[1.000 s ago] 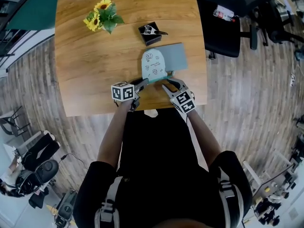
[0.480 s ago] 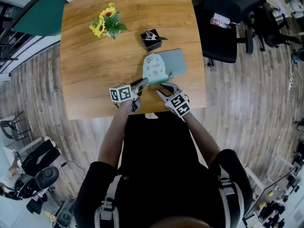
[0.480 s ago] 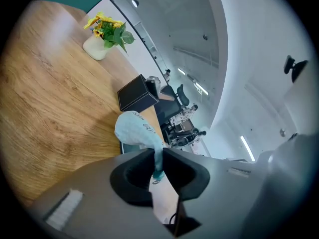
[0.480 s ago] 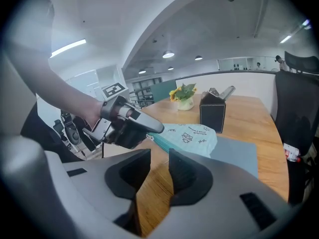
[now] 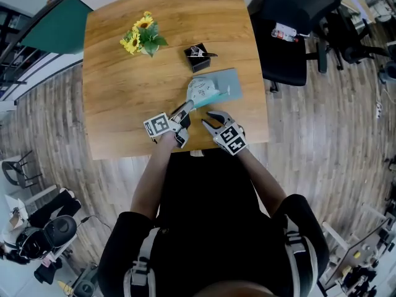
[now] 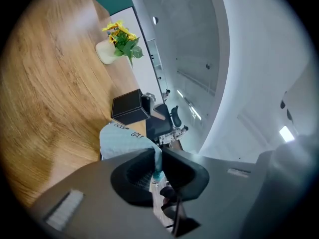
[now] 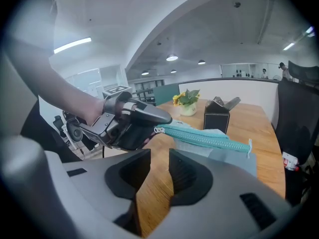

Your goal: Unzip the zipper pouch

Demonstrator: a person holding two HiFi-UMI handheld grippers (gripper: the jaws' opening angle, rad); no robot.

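**A:** Wooden table (image 5: 117, 91). What's nearest its front edge?

**B:** Both grippers. The right gripper (image 5: 207, 119) has its jaws apart, with only bare wood showing between them. The left gripper (image 5: 189, 106) is closing its jaws, and they pinch the teal zip end of the pouch (image 5: 199, 90).

**A:** And the pouch itself?

**B:** It's just beyond them, partly on a grey mat (image 5: 232, 79). Its zip runs from the left gripper away and to the right. That near end seems lifted off the wood, though I can't be sure.

**A:** Anything in the way?

**B:** The left gripper covers the zip's near end. Behind the pouch stands a black box (image 5: 197, 57). Farther left are flowers (image 5: 142, 36), and a chair (image 5: 286, 30) sits past the right edge.
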